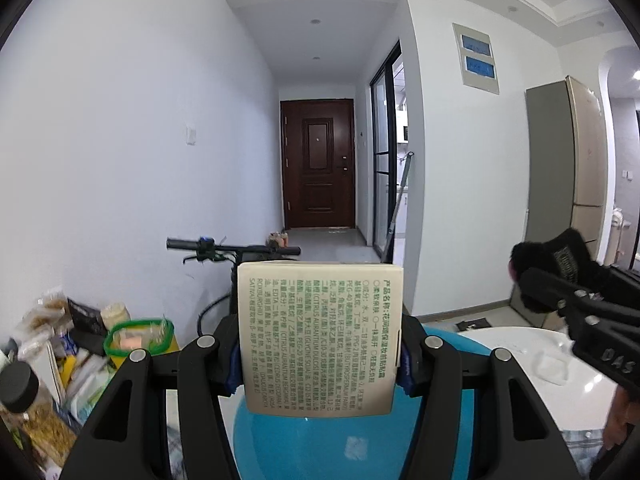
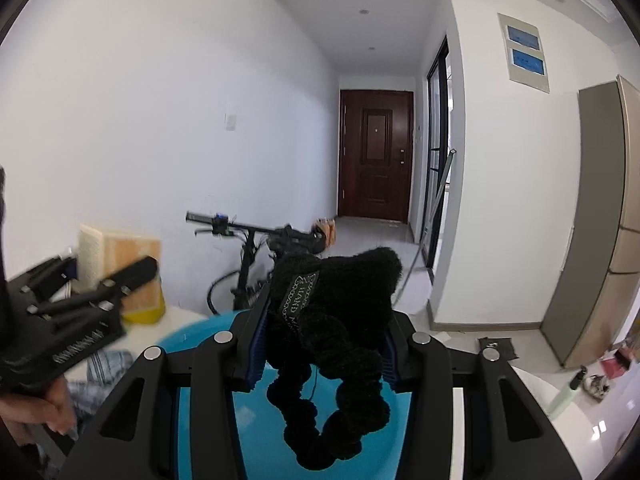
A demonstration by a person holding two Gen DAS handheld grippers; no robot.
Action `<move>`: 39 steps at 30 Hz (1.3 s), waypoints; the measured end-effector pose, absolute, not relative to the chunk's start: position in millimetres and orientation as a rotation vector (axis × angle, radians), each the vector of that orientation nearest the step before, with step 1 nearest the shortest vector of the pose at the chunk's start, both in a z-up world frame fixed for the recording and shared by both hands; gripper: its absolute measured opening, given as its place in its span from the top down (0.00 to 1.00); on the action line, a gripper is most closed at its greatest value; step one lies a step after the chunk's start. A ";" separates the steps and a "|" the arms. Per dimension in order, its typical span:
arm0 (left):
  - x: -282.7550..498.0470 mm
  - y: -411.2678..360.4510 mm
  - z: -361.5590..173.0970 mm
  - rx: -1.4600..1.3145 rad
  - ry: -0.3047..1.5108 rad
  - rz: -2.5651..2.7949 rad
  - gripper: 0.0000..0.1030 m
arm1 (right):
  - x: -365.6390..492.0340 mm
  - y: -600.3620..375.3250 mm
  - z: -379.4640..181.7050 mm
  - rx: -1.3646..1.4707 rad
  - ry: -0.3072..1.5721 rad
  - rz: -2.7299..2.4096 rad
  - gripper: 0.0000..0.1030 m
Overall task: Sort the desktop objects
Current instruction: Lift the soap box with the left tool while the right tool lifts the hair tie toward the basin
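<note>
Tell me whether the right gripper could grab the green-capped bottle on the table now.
Probably not: the right gripper is already clamped on the black fuzzy item, so its fingers aren't free for the bottle.

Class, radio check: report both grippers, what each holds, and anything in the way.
Left gripper shut on cream printed box. Right gripper shut on black knitted piece. Both above blue basin. Nothing blocking.

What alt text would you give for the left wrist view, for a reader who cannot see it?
The left gripper holds a beige box with green print upright above a blue bowl. At right, the right gripper carries a black fuzzy item; a hallway with a brown door lies behind.
</note>
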State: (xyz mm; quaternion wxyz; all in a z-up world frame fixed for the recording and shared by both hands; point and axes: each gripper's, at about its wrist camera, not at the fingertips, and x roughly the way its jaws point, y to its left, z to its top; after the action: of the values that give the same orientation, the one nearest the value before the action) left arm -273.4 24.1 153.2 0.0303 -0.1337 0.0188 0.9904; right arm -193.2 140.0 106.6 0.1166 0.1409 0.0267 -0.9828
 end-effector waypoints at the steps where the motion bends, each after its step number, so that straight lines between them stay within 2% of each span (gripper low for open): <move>1: -282.2 24.3 155.6 -0.435 0.040 3.062 0.43 | -197.1 139.6 108.3 0.407 0.075 -2.882 0.58; 3: -291.2 22.9 159.5 -0.425 -0.023 3.049 0.43 | -208.4 136.8 111.2 0.406 0.082 -2.885 0.58; 8: -316.6 35.1 162.2 -0.397 0.046 3.060 0.43 | -237.0 135.9 113.5 0.462 0.036 -2.898 0.58; 12: -336.1 33.3 161.2 -0.410 -0.013 3.064 0.43 | -254.8 136.1 117.6 0.487 0.051 -2.909 0.58; 17: -355.8 31.3 168.7 -0.531 -0.048 3.027 0.43 | -272.0 134.5 130.1 0.550 0.105 -2.893 0.58; 24: -378.3 37.2 201.0 -0.789 -0.033 2.934 0.43 | -311.1 134.9 153.2 0.819 0.153 -2.830 0.58; 27: -392.2 45.1 210.6 -0.964 0.029 2.914 0.43 | -326.8 138.0 159.5 0.981 0.172 -2.774 0.58; 31: -410.6 46.4 209.6 -1.248 -0.032 2.807 0.43 | -343.7 144.0 160.2 1.195 0.178 -2.659 0.58; 36: -413.4 50.7 207.8 -1.418 -0.014 2.722 0.43 | -342.1 153.3 163.0 1.314 0.166 -2.603 0.58; 39: -411.6 53.9 214.1 -1.428 0.015 2.724 0.43 | -336.5 153.1 169.2 1.342 0.190 -2.566 0.58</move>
State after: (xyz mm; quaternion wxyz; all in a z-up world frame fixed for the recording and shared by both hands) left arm -411.6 53.9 214.1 0.0330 -0.4642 0.0047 0.8851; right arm -336.5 153.1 169.2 0.1196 0.4591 0.0649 -0.8779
